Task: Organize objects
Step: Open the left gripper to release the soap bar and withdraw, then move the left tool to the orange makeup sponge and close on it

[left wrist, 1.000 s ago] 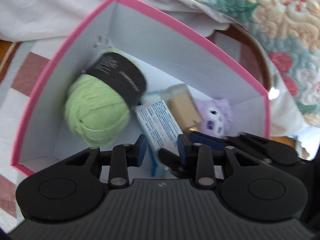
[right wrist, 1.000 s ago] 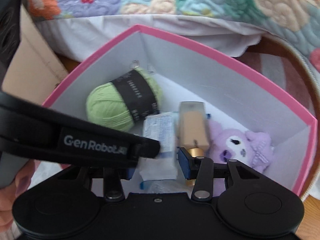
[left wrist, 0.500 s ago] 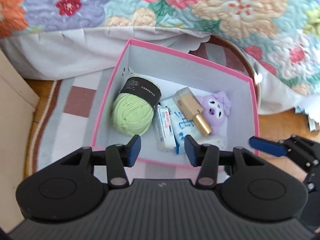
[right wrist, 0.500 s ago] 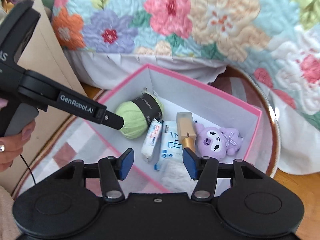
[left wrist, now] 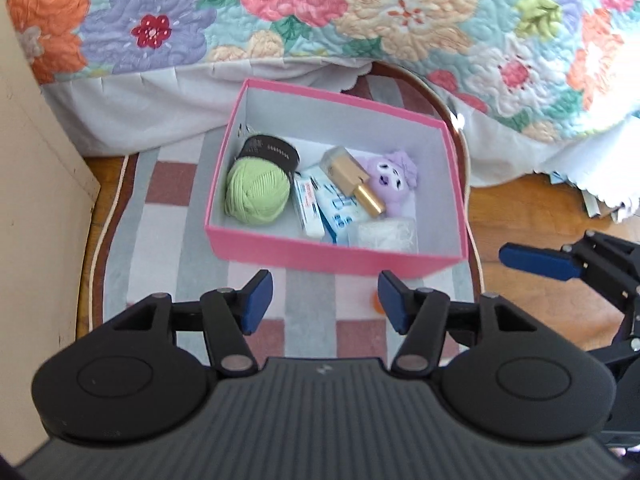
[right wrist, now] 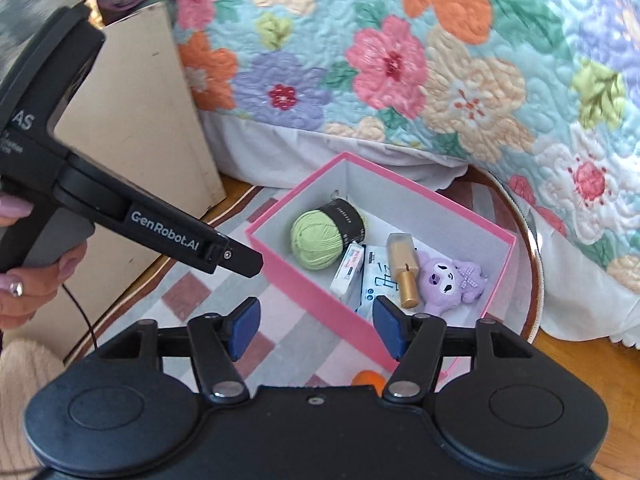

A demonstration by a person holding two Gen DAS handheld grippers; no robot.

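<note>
- Ahead and below both grippers: pink box (left wrist: 336, 256) on the striped rug (left wrist: 168, 240), long axis crosswise in the left view.
- Inside: green yarn (left wrist: 258, 192), gold bottle (left wrist: 354, 180), purple plush (left wrist: 394, 180), packets.
- Left gripper (left wrist: 326, 300) opening, empty; right gripper (right wrist: 316, 326) opening, empty.
- Just beside the near wall, between both: small orange thing (right wrist: 368, 379).
- Open rug leftward; quilt (left wrist: 360, 12) behind.

An orange object (right wrist: 367, 379) near the pink box (right wrist: 312, 280) is half hidden behind the right gripper (right wrist: 316, 326).
</note>
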